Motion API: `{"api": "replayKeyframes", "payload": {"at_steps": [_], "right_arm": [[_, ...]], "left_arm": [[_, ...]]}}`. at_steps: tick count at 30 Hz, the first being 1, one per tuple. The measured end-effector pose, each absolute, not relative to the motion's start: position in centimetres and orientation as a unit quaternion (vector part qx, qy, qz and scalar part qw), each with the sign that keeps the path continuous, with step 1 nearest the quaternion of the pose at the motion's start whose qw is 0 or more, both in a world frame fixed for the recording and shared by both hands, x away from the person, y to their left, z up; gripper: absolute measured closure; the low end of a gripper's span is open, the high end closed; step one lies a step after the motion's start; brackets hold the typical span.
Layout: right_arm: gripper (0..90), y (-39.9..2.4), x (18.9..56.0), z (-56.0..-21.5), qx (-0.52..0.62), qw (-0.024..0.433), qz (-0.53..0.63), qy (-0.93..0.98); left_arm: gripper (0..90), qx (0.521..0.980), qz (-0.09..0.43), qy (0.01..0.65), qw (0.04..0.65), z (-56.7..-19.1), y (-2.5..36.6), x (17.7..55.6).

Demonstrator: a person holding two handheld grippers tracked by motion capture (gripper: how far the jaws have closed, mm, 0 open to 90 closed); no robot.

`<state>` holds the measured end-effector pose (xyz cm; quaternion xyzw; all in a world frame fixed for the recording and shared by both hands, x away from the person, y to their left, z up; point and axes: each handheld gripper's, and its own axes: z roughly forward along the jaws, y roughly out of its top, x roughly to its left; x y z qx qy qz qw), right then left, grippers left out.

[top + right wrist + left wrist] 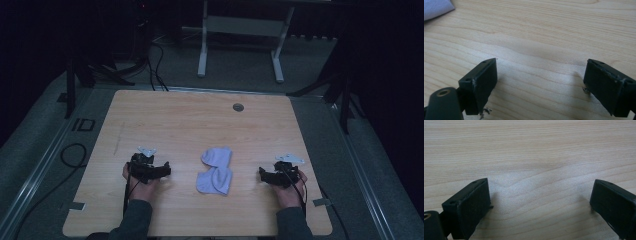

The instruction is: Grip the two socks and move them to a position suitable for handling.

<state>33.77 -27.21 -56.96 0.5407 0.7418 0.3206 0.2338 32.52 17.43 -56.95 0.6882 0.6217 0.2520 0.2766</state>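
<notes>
a pale lavender cloth (216, 171), crumpled and partly folded over itself, is lying on the wooden desk (190, 120) toward its near edge, about midway between the two hands. the left hand-held gripper (161, 171) is resting on the desk to the cloth's left, near it but apart, its jaws pointing toward the cloth. in the left gripper view its jaws are standing spread wide with bare wood grain between them. the right hand-held gripper (263, 174) is sitting to the cloth's right, also apart from it and pointing inward. its jaws are likewise spread wide and gripping nothing, and a corner of the cloth (435, 8) is showing at the upper left of the right gripper view. a round grommet (238, 107) is sitting near the desk's far edge.
</notes>
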Motion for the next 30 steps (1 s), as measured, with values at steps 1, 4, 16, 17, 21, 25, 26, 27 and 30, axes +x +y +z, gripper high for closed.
{"api": "replayKeyframes", "payload": {"at_steps": [1, 4, 16, 17, 21, 25, 26, 27, 30], "right_arm": [[13.4, -27.2, 33.7, -56.9, 0.541, 0.235, 0.321, 0.741], [13.4, -27.0, 33.6, -56.9, 0.547, 0.236, 0.319, 0.738], [29.1, -26.3, 33.1, -56.2, 0.539, 0.227, 0.304, 0.752], [39.7, -26.1, 32.9, -56.0, 0.533, 0.222, 0.306, 0.757], [46.7, -25.6, 32.5, -55.6, 0.523, 0.218, 0.31, 0.763], [53.3, -24.6, 31.8, -54.9, 0.505, 0.201, 0.326, 0.773], [53.5, -24.3, 31.7, -54.8, 0.502, 0.197, 0.326, 0.777], [53.5, -24.1, 31.6, -54.7, 0.497, 0.198, 0.327, 0.779], [59.3, -23.4, 31.2, -54.1, 0.48, 0.198, 0.334, 0.787]], "left_arm": [[3.1, 0.689, 0.252, 0.621, 0.276, -56.9, 17.4, 32.5], [3.1, 0.687, 0.252, 0.623, 0.276, -57.0, 17.4, 32.5], [3.1, 0.686, 0.253, 0.624, 0.276, -57.0, 17.4, 32.5], [3.2, 0.685, 0.253, 0.625, 0.276, -57.0, 17.3, 32.5], [3.5, 0.686, 0.253, 0.624, 0.276, -57.0, 17.3, 32.5], [5.2, 0.687, 0.252, 0.623, 0.275, -56.9, 17.4, 32.5], [5.5, 0.688, 0.251, 0.623, 0.275, -56.8, 17.4, 32.5], [5.8, 0.688, 0.251, 0.623, 0.275, -56.8, 17.4, 32.5], [8.6, 0.696, 0.247, 0.615, 0.277, -56.7, 17.5, 32.5]]}}
